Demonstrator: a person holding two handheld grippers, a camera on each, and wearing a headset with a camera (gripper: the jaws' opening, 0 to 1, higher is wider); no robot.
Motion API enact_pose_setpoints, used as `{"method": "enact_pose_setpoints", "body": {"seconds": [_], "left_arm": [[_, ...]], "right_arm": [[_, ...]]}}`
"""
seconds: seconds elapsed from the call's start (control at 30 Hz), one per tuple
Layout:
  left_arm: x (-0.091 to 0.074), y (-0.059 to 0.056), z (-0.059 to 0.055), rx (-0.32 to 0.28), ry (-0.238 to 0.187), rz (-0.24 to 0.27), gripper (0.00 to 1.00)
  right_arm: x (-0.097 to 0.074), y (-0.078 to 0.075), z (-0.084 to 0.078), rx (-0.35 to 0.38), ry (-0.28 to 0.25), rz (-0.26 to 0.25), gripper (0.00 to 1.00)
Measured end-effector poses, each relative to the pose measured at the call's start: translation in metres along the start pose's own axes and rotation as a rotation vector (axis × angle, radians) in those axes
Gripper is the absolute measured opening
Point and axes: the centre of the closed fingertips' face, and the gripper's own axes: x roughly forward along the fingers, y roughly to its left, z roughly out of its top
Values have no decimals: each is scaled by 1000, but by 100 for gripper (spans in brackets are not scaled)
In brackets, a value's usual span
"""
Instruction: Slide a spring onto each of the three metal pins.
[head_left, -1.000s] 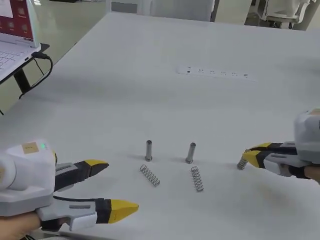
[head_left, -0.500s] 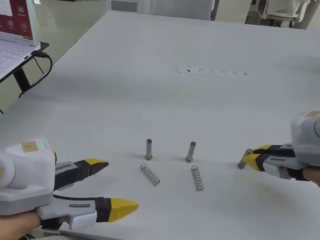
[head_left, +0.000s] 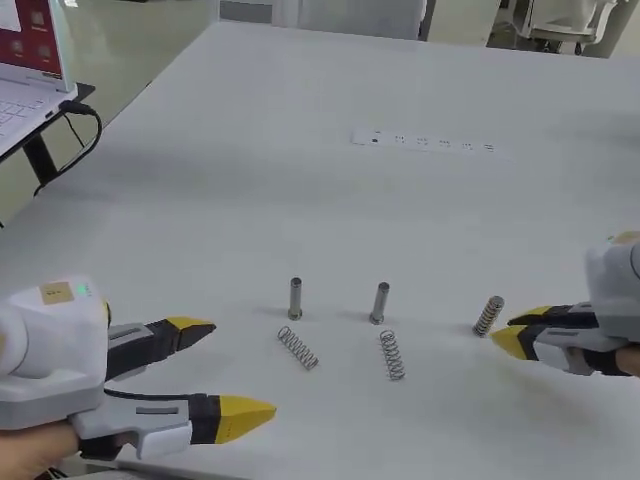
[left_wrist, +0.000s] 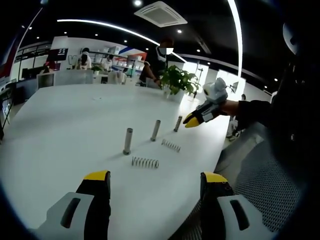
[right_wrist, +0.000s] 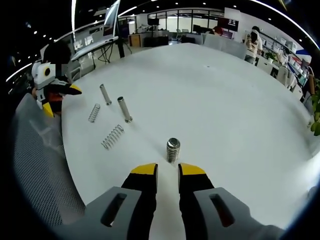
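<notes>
Two bare metal pins (head_left: 295, 298) (head_left: 379, 302) stand upright in the middle of the white table (head_left: 300, 200). A third pin to their right wears a spring (head_left: 488, 315). Two loose springs (head_left: 298, 348) (head_left: 392, 355) lie just in front of the bare pins. My right gripper (head_left: 512, 331) sits just right of the sprung pin (right_wrist: 173, 148), a little back from it, jaws narrowly open with nothing between them. My left gripper (head_left: 225, 368) hovers wide open at the near left, well short of the springs (left_wrist: 145, 162) (left_wrist: 170, 145).
A white power strip (head_left: 425, 143) lies farther back on the table. A laptop (head_left: 25, 60) on a side stand, with a black cable (head_left: 85, 120), is at the far left. People and a plant (left_wrist: 175, 80) are beyond the table's far end.
My right gripper has let go of the spring on the right pin and drawn back to the right. The left gripper has stayed put.
</notes>
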Motion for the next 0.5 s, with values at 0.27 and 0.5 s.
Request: {"method": "enact_pose_setpoints", "body": {"seconds": [0.27,0.5], "left_arm": [[0,-1,1,0,-3,-1,69],[0,-1,1,3,-5,-1,69]], "right_arm": [[-4,18,-11,-9,48,40,15],[-6,29,-14,-34,68,65,15]]}}
